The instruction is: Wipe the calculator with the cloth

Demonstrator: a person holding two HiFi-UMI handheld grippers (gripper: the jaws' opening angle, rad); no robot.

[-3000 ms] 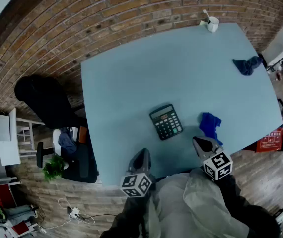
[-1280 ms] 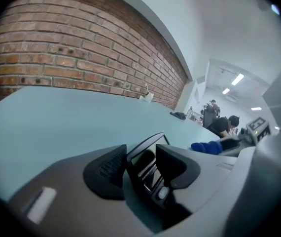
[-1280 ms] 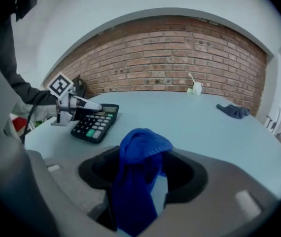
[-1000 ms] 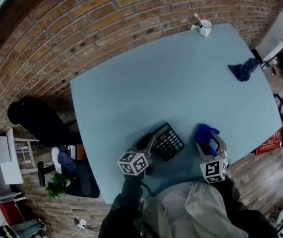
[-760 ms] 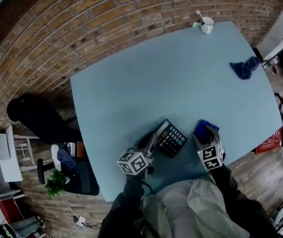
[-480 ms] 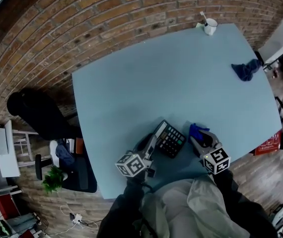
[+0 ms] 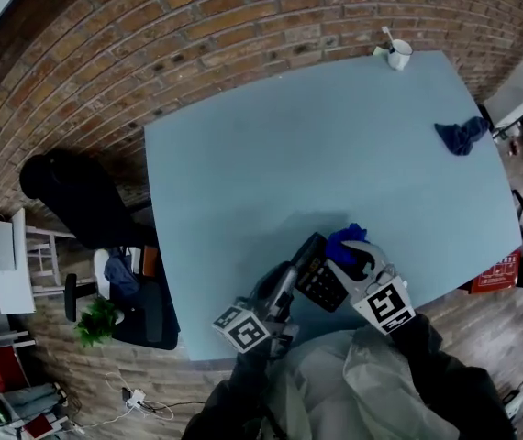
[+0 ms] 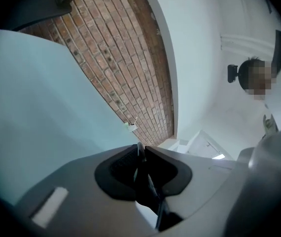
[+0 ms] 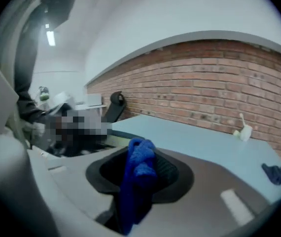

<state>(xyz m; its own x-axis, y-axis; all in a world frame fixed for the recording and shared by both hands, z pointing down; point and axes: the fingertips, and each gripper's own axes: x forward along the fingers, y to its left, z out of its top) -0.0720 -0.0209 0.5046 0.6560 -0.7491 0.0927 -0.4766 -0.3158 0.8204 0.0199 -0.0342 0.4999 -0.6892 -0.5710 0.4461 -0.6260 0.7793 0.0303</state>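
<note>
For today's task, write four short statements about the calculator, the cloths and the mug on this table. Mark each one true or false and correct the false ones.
1. The right gripper holds a blue cloth. True; its jaws have just been closing on it.
2. The calculator lies untouched on the table. False: the left gripper is shut on the calculator's edge, its jaws having just closed.
3. A white mug stands near the table's far edge. True.
4. A second cloth is stuffed into the mug. False: it lies on the table near the right edge, apart from the mug.
</note>
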